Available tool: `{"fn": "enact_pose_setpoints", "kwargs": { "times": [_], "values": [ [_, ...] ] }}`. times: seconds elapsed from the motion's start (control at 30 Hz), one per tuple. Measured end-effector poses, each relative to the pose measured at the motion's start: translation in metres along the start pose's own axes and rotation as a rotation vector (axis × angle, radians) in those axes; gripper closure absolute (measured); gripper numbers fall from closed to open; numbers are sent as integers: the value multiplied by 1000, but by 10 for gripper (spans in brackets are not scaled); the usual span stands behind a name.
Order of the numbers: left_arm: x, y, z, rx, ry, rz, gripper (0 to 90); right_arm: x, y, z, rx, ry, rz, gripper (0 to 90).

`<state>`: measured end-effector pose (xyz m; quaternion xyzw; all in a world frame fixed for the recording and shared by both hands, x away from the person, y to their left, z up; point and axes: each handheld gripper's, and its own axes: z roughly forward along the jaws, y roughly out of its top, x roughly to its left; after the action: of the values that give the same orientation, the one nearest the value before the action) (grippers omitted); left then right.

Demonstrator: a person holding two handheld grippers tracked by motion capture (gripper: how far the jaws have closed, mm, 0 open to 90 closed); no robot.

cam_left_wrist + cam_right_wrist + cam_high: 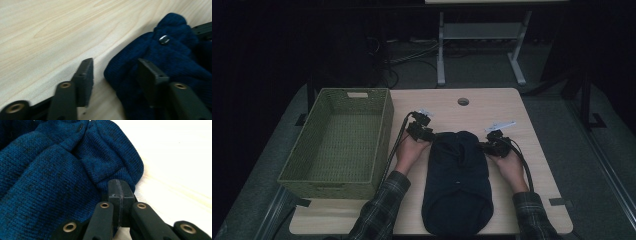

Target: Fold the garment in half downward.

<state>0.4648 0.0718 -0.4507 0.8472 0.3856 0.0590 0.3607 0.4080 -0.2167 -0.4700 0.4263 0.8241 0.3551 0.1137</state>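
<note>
A dark blue knitted garment lies folded lengthwise on the wooden table, one end at the near edge. My left gripper sits at its far left corner. In the left gripper view this gripper is open: a fold of the blue garment with a metal snap lies between the jaws, which do not press it. My right gripper is at the far right corner. Its jaws are shut pad to pad against the garment's hem; whether any fabric is pinched I cannot tell.
A green woven basket with nothing inside stands on the table's left side, close to my left hand. A round cable hole is in the table's far part. Beyond the table are a metal desk frame and cables on the floor.
</note>
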Motion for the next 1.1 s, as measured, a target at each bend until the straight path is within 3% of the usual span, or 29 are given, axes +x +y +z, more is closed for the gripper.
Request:
{"fn": "enact_pose_setpoints", "kwargs": {
  "times": [0.1, 0.27, 0.37, 0.43, 0.47, 0.57, 0.6, 0.77, 0.97, 1.1],
  "values": [
    [3, 0, 7, 14, 4, 15, 403, 0, 0, 0, 0, -2, -2, 900],
    [5, -2, 12, 43, 6, 44, 416, 1, 4, -1, 17, -5, -13, 889],
    [6, -2, 12, 41, 3, 51, 422, 0, 14, -8, -9, -22, -14, 787],
    [5, -2, 13, 37, 2, 55, 429, -2, 19, -11, -26, -57, -24, 729],
    [5, -2, 13, 39, 3, 60, 432, -5, 23, -10, -10, -57, -12, 694],
    [4, -3, 13, 36, 7, 70, 440, -12, 25, -8, -40, -54, 8, 630],
    [4, -3, 13, 36, 6, 70, 448, -18, 28, -3, -8, -28, 36, 595],
    [4, -3, 13, 33, 5, 73, 463, -22, 31, 2, -41, -8, 48, 585],
    [4, -3, 13, 36, -19, 80, 544, -23, 26, 18, -6, 24, 31, 582],
    [4, -4, 13, 35, -48, 70, 620, -23, 24, 21, -1, 50, 26, 649]
  ]
}}
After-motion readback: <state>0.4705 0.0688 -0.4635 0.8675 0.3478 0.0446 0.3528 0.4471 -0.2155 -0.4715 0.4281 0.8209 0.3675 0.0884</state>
